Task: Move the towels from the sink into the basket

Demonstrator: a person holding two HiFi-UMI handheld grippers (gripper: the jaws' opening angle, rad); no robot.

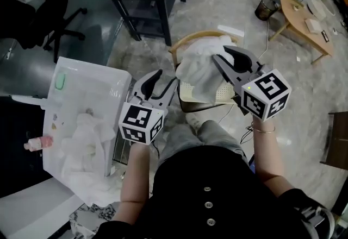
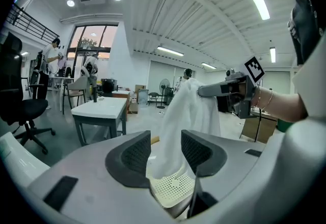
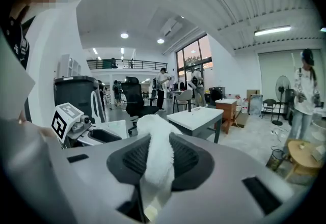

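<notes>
Hanging from the clamped right claw (image 1: 220, 56), the white cloth towel (image 1: 201, 69) sits directly above the beige perforated basket (image 1: 224, 91); left claw (image 1: 165, 81) half-open, empty.

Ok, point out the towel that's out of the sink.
The white towel clamped in the right gripper, hanging over the basket; the other towels lie crumpled in the sink.

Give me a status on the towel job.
Done: no towel can be seen lying loose in the basket yet. In hand: the right gripper has its jaws shut on a towel that hangs over the basket. The left gripper is open and empty. Left: drop this towel in, then fetch the crumpled towels lying in the sink.
</notes>
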